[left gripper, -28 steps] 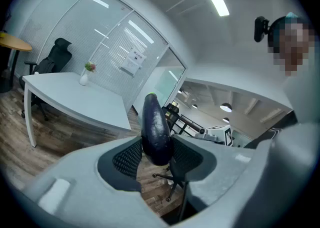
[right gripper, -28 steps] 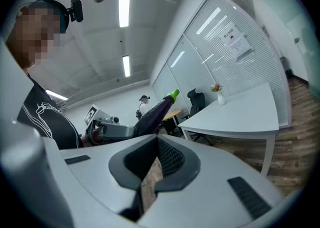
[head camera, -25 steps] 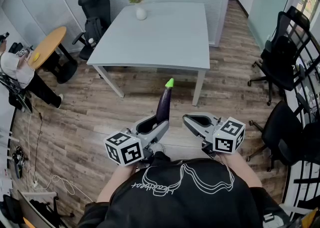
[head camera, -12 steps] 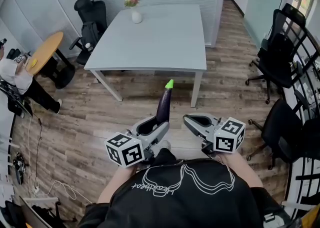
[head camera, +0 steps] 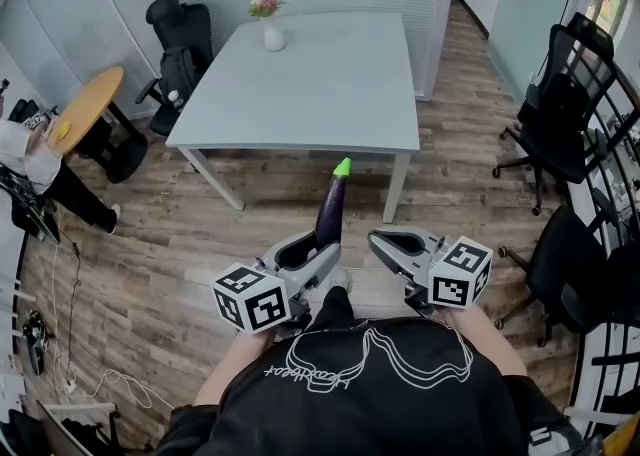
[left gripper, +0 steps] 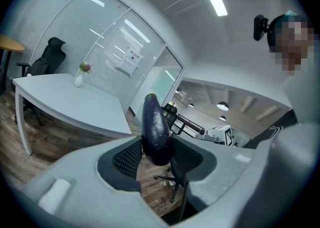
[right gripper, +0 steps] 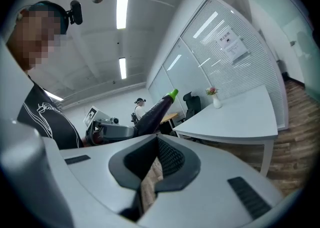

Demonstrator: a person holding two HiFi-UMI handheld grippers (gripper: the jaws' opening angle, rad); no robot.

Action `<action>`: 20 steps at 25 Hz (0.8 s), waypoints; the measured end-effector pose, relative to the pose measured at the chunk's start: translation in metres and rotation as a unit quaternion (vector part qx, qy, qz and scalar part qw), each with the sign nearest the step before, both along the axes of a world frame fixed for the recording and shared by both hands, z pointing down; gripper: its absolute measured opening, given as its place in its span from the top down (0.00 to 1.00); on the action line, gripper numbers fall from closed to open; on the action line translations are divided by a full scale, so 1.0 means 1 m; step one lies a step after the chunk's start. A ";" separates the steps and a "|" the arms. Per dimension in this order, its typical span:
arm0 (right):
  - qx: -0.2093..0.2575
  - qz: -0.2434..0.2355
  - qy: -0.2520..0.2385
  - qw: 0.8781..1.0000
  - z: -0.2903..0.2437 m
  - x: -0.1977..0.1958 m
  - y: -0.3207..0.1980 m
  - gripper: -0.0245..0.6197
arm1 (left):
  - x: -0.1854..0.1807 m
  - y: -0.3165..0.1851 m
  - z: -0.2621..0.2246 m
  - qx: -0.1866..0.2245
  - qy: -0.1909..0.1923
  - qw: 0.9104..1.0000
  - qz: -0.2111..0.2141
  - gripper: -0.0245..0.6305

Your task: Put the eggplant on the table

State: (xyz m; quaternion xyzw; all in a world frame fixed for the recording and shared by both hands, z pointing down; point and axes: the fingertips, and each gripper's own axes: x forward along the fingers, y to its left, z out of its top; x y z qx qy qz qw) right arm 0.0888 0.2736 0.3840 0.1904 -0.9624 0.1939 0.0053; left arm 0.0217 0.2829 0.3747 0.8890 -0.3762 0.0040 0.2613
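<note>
The pale grey worktop (head camera: pixel 300 74) lies ahead of me. It is bare except for a small white vase of flowers (head camera: pixel 270 32) by its far edge, toward the far left corner. I judge the carry to be the step in hand: the eggplant (head camera: pixel 329 212) is lifted but not yet over the worktop. The next move calls for bringing it past the near edge and lowering it onto a bare stretch well away from the vase. Only once it rests there should I spread the tongs.

The left tongs (head camera: pixel 316 247) pinch the eggplant at its thick lower end, the ribbed pads pressing on either side of it. The right tongs (head camera: pixel 379 238) hang just beside them, pressed together at the tips with nothing between, and take no part.

The eggplant stands nearly upright out of the left tongs, over the wooden floor (head camera: pixel 200 234) and short of the worktop's near edge, toward its near right corner. It is long, slim and glossy dark purple, tapering to a bright green cap. The smooth skin looks slippery to me, and with only one end held it could pivot in the grip.
</note>
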 end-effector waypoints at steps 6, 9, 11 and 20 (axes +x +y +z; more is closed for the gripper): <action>-0.017 -0.005 0.001 1.000 0.005 -0.025 -0.051 0.95 | -0.024 -0.051 0.006 -0.012 0.005 1.000 -0.002 0.66; -0.031 -0.004 0.000 1.000 0.008 -0.039 -0.085 0.95 | -0.037 -0.084 0.009 -0.023 0.007 1.000 -0.001 0.66; -0.040 -0.001 0.001 0.999 0.011 -0.048 -0.108 0.95 | -0.046 -0.108 0.011 -0.031 0.007 0.999 0.001 0.66; -0.086 0.032 -0.002 0.996 0.027 -0.075 -0.215 0.95 | -0.081 -0.217 0.024 -0.061 0.009 0.998 0.013 0.66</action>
